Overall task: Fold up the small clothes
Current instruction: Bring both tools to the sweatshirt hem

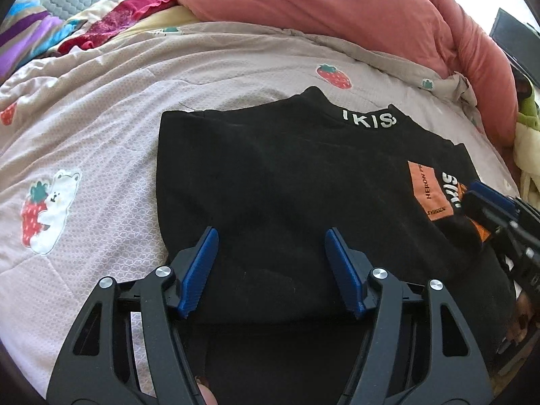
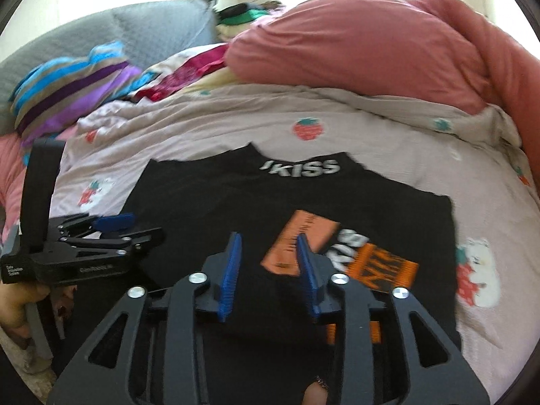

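Observation:
A small black top (image 1: 287,182) with white "KISS" lettering on its collar and orange patches lies flat and partly folded on the bed; it also shows in the right wrist view (image 2: 209,209). My left gripper (image 1: 271,236) is open and empty, just above the garment's near left part. My right gripper (image 2: 270,241) is open and empty over the near middle, beside the orange patch (image 2: 300,243). The right gripper also shows at the right edge of the left wrist view (image 1: 486,202), and the left gripper at the left of the right wrist view (image 2: 116,226).
The pink strawberry-and-bear bedspread (image 1: 101,128) covers the bed. A salmon-pink duvet (image 1: 337,10) is heaped at the back. Striped and red clothes (image 2: 77,87) are piled at the back left, by a grey quilted cushion (image 2: 135,30).

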